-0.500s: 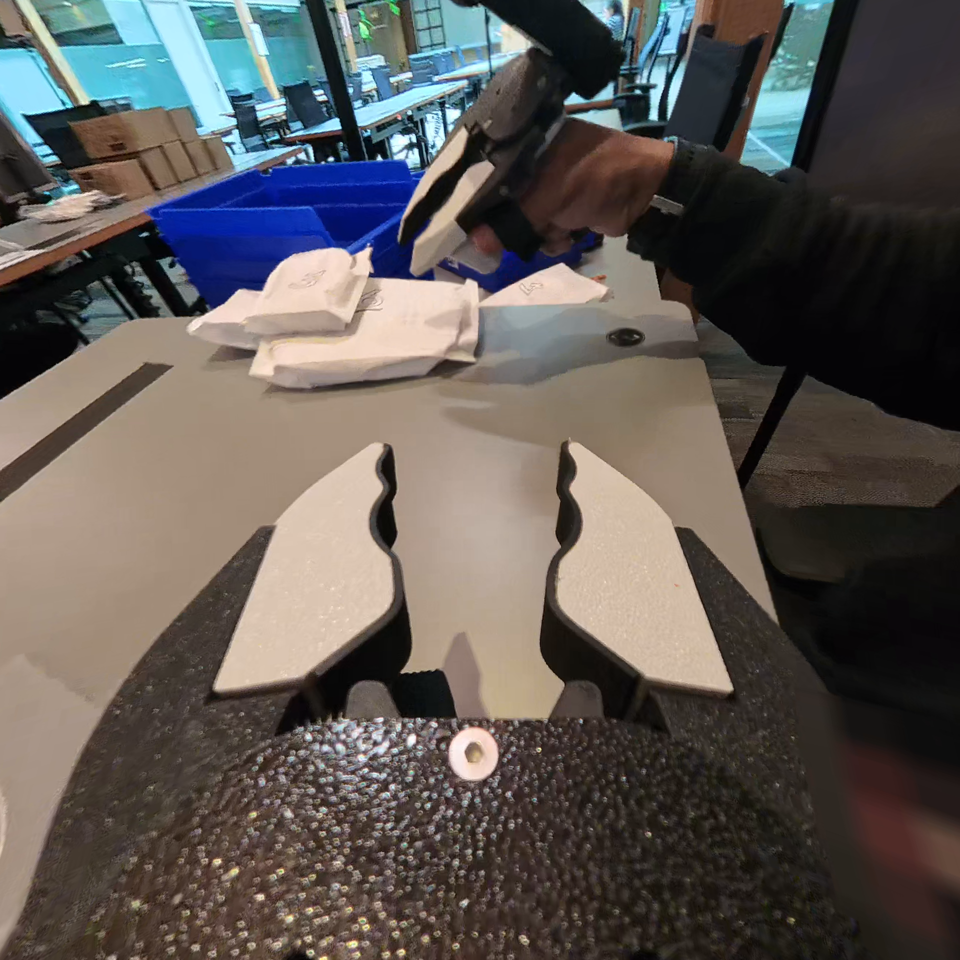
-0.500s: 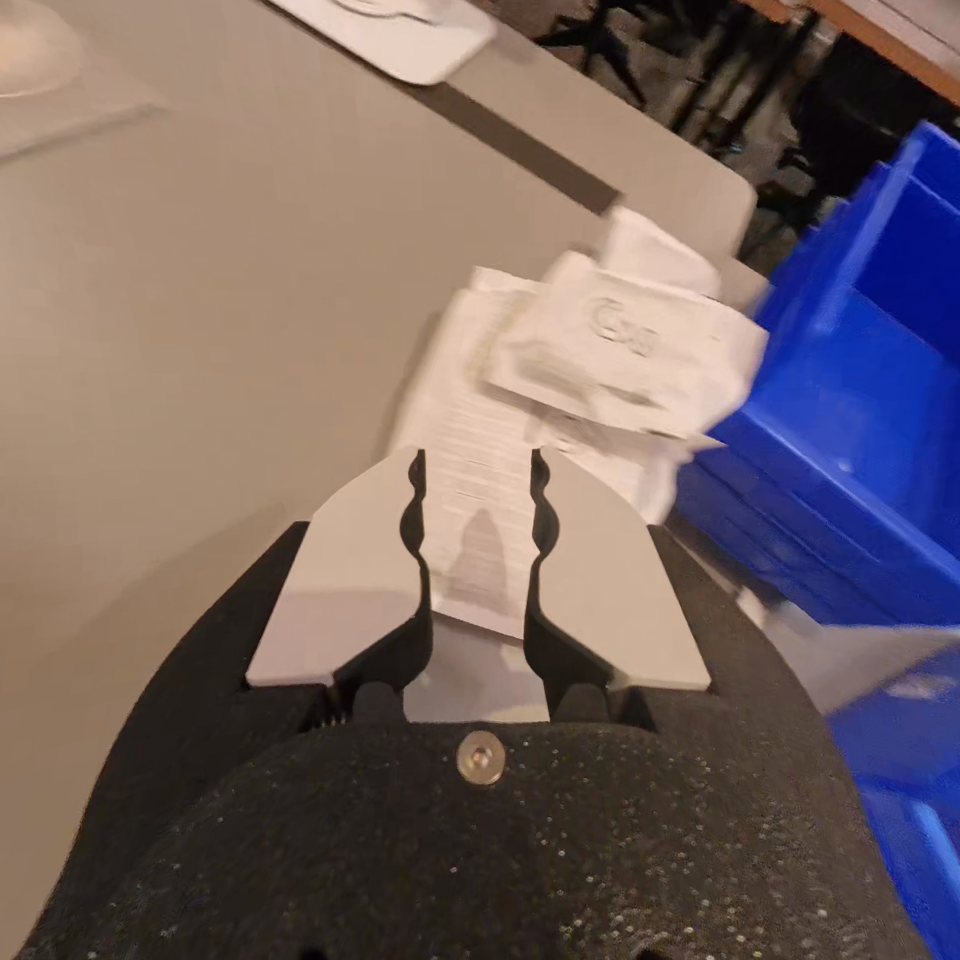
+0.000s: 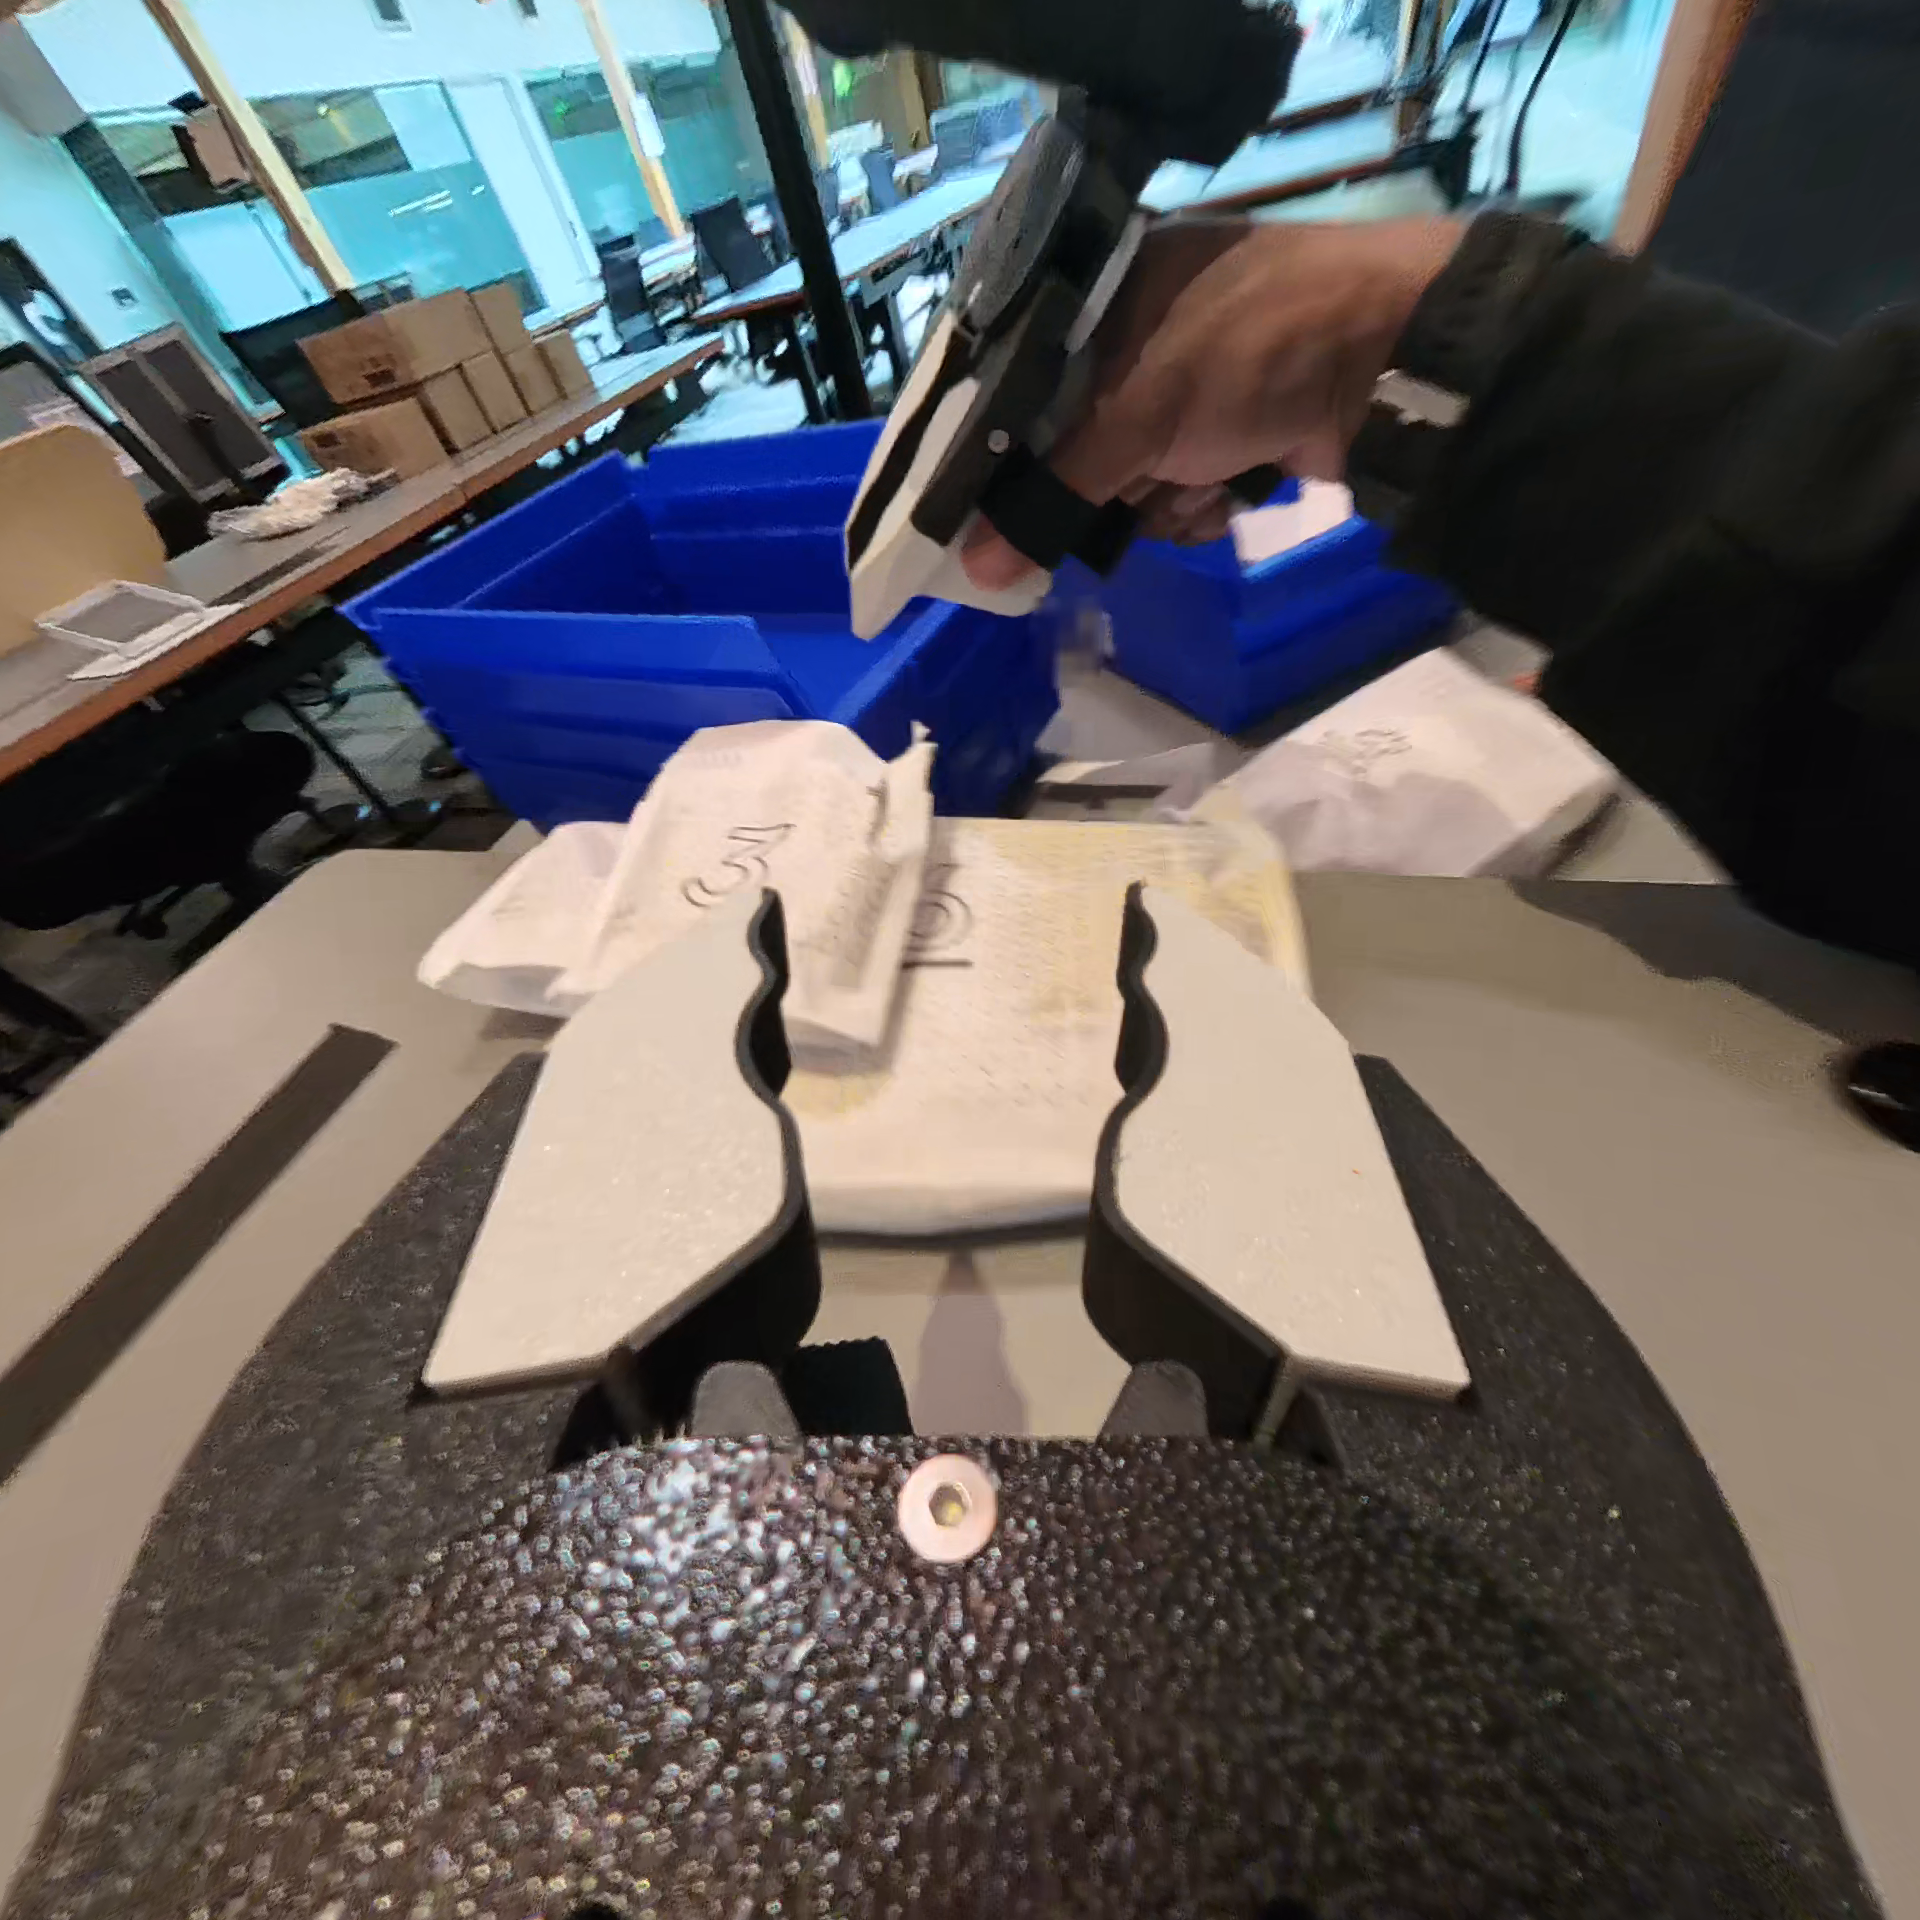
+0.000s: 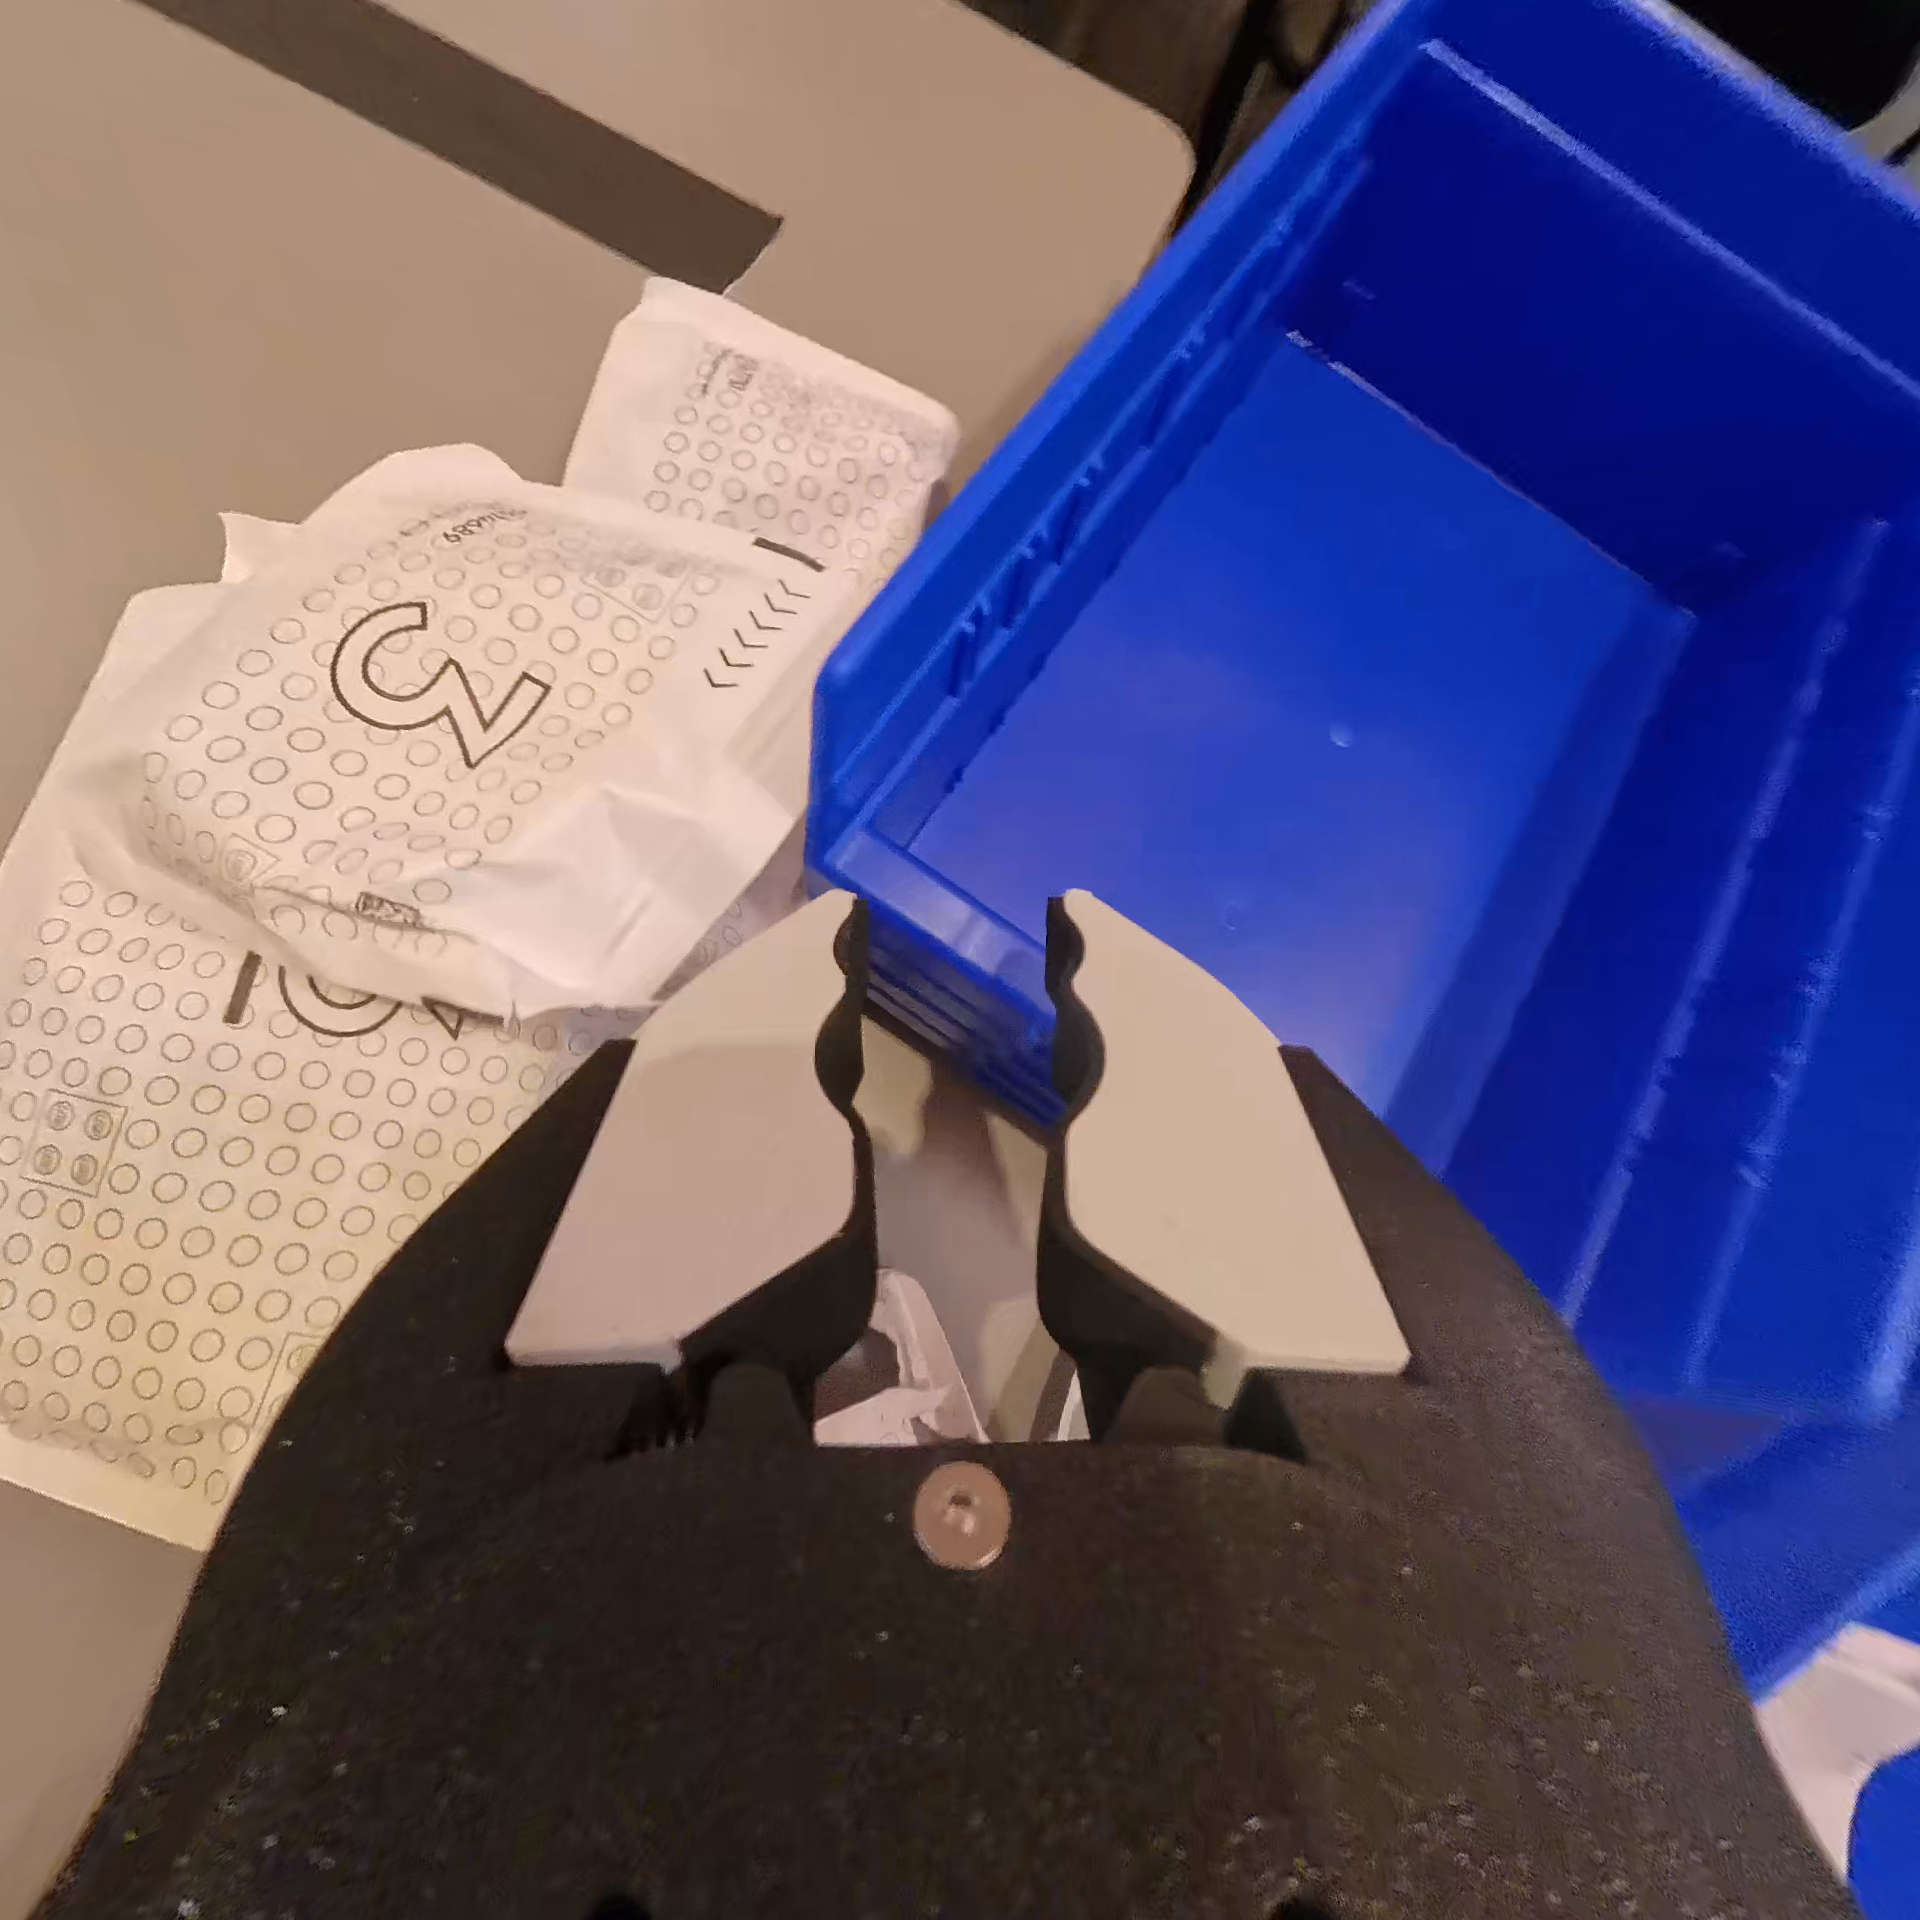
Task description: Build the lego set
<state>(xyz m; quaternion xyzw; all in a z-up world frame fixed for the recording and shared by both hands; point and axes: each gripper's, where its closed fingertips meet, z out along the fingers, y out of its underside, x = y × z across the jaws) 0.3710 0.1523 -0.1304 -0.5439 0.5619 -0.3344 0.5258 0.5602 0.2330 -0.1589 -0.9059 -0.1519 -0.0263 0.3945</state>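
Your left gripper [image 3: 951, 914] is wide open and holds nothing. The white paper bags [image 3: 997, 1081] lie just ahead of it; they look soft, light and crinkly, so pinch an edge. Your right gripper [image 4: 951, 925] is half open, holding nothing, over the blue bin [image 4: 1351, 727] corner.

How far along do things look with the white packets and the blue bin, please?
Done: nothing visible; the bin under the right claw is bare inside.
In hand: nothing. Both claws are open; the left claw sits low at the large packet.
Left: the packets, including the small one, all lie piled on the table.
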